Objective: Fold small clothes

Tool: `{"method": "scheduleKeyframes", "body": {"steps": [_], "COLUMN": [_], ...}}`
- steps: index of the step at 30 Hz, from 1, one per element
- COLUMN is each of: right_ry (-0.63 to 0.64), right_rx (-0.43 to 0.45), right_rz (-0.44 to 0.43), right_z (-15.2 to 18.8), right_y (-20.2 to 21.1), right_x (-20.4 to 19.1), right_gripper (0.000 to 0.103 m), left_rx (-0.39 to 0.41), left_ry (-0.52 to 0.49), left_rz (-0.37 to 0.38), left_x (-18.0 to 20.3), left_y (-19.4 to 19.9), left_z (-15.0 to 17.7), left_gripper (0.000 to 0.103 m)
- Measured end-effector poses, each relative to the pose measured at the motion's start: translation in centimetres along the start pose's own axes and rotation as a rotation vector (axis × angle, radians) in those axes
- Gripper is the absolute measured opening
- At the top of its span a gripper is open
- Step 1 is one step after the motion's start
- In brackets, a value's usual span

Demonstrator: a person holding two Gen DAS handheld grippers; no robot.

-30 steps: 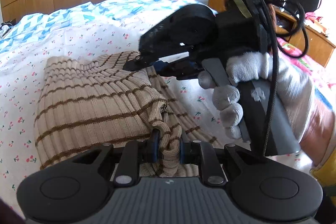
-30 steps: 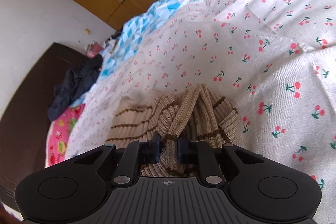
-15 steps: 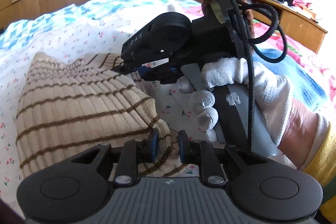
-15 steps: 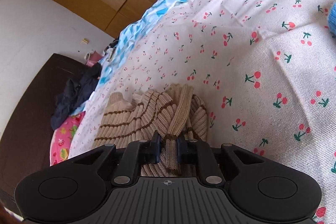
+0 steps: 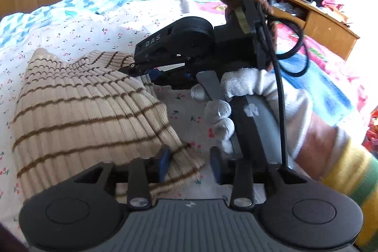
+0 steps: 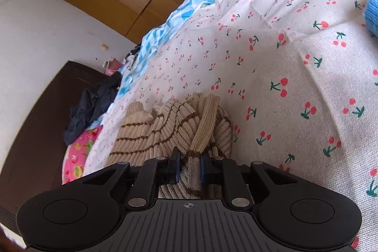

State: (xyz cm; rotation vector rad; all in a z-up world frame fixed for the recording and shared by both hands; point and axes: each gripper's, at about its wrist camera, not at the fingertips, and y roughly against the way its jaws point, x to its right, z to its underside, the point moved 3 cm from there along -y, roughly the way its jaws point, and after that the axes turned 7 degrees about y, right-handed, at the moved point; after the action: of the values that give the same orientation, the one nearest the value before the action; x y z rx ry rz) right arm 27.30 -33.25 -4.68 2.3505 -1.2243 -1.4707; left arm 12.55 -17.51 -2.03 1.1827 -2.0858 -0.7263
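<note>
A small beige ribbed garment with brown stripes (image 5: 78, 110) lies on the cherry-print bedsheet (image 5: 184, 110). In the left wrist view my left gripper (image 5: 190, 163) stands open, with the garment's hem lying loose between its blue pads. The right gripper (image 5: 151, 71) shows in that view too, held by a white-gloved hand, its fingers at the garment's far edge. In the right wrist view my right gripper (image 6: 189, 168) is shut on a bunched fold of the garment (image 6: 174, 129).
The cherry-print sheet (image 6: 295, 67) covers the bed. A blue patterned cloth (image 5: 35, 15) lies at the far side. A wooden desk (image 5: 319, 23) with clutter stands to the right. Dark clothes (image 6: 92, 108) lie by a dark headboard. A blue item (image 6: 372, 13) sits at the right edge.
My left gripper's fingers have spread apart and let go of the hem. The right gripper keeps its hold on the garment and has drawn the fold closer.
</note>
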Motion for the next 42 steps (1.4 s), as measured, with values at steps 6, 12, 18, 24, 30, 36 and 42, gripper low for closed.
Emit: {"method": "scheduleKeyframes", "body": {"steps": [6,12,18,24,30,36,42], "right_ry": [0.0,0.022,0.021,0.064,0.091,0.155,0.201], "right_rx": [0.04,0.11,0.027,-0.061,-0.143,-0.098,-0.167], "right_rz": [0.026,0.068,0.073,0.097,0.128,0.123,0.22], "right_z": [0.1,1.6,5.2,6.5,8.5,6.6,8.3], "right_y": [1.2,5.5,7.2,7.1,6.4,8.6,6.8], "right_x": [-0.8,-2.6,-3.9,-4.6,-4.7,-6.3,-5.3], "right_gripper": [0.02,0.024,0.032,0.044,0.022,0.011,0.009], "left_rx": [0.027,0.116,0.164,0.169,0.127,0.17,0.075], "left_ry": [0.017,0.043,0.182,0.198,0.203,0.168,0.16], "left_rz": [0.028,-0.055,-0.139,-0.171,-0.16,-0.136,-0.169], "left_x": [-1.1,-4.2,-9.6,-10.8,-10.7,-9.7,-10.4], "left_y": [4.0,7.3,7.9,7.5,6.1,6.8,3.7], "left_z": [0.8,1.1,0.5,0.8,1.4,0.3,1.2], "left_gripper": [0.049,0.051,0.054,0.055,0.056,0.057,0.06]}}
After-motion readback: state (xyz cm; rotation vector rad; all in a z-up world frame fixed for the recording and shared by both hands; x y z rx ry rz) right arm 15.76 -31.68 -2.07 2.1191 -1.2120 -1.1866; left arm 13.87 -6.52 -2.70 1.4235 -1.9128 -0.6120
